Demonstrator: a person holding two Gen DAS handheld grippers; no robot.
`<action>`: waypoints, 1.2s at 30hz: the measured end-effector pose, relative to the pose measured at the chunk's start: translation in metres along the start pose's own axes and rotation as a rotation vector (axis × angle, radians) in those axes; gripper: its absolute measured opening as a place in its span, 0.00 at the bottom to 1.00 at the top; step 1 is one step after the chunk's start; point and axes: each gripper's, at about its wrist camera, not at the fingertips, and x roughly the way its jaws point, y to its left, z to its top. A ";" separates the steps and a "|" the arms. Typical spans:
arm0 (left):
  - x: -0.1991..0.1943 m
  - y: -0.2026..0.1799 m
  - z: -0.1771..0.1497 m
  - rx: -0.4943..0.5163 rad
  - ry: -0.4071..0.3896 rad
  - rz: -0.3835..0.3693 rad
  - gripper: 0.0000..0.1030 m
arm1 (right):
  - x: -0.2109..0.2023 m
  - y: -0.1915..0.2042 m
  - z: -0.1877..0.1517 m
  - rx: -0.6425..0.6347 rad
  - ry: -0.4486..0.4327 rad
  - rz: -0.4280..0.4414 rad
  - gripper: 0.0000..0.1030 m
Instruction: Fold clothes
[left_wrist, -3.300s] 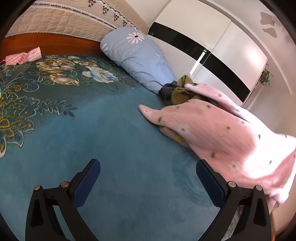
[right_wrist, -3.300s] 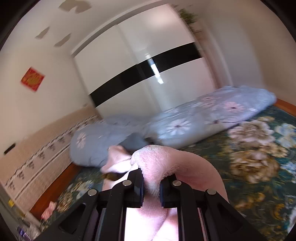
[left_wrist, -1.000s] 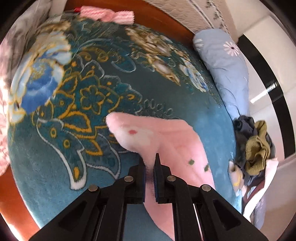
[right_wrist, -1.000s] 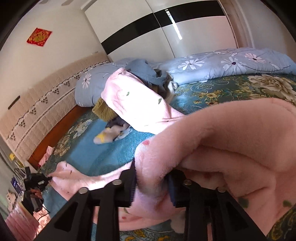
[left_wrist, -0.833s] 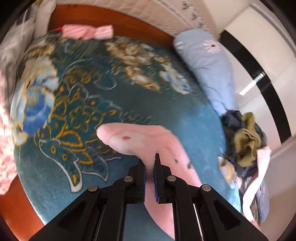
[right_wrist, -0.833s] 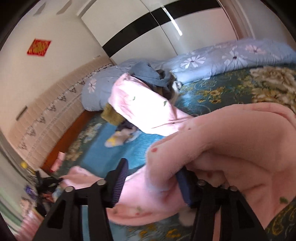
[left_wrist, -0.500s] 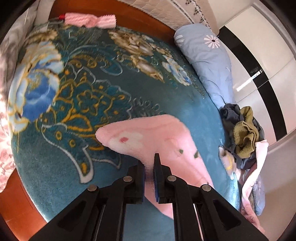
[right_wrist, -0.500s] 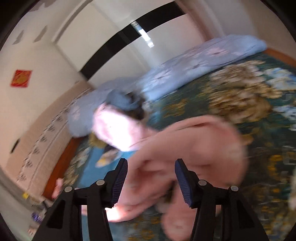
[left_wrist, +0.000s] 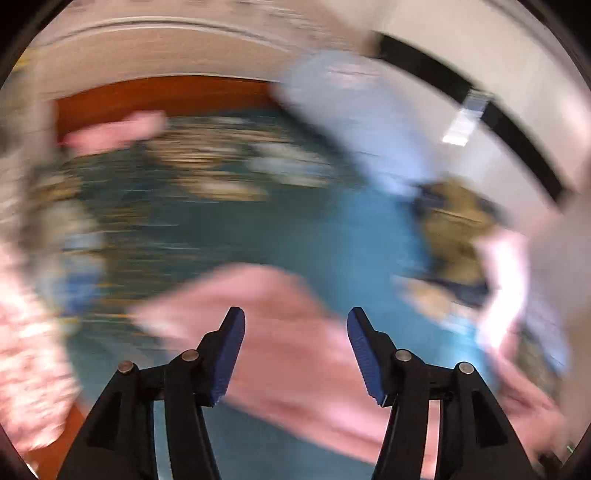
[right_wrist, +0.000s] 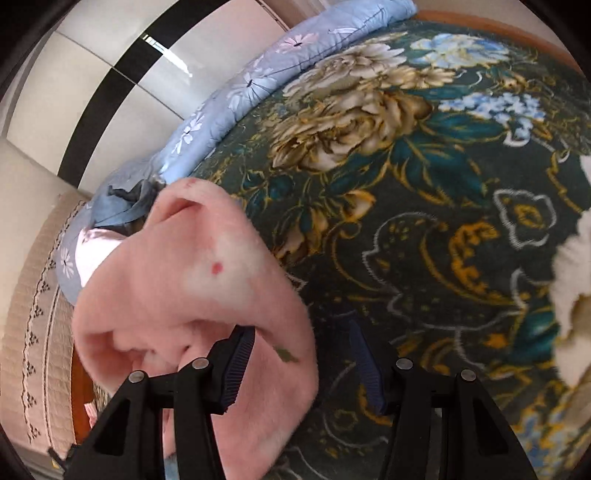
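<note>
The pink fleece garment (right_wrist: 192, 280) is spread on the teal floral bedspread (right_wrist: 443, 229). The right gripper (right_wrist: 301, 363) is held with its jaws apart; fleece is bunched against and over the left-hand finger. In the blurred left wrist view, the left gripper (left_wrist: 295, 350) is likewise spread, the garment (left_wrist: 295, 354) lying beneath the gap, apparently ungripped.

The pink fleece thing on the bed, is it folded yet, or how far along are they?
Done: the pink fleece garment lies on the bed cover. In hand: nothing; the left hand-held gripper and right hand-held gripper are open. Left: no neat fold shows, and a clothes pile waits.
</note>
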 end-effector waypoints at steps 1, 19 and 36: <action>0.007 -0.025 -0.004 0.023 0.037 -0.102 0.59 | 0.003 0.001 -0.001 0.004 0.002 0.010 0.55; 0.174 -0.353 -0.152 0.086 0.711 -0.615 0.22 | -0.015 -0.019 0.001 0.037 -0.066 0.099 0.55; 0.081 -0.152 0.016 -0.057 0.048 -0.257 0.04 | -0.011 0.031 -0.004 -0.115 -0.064 0.274 0.56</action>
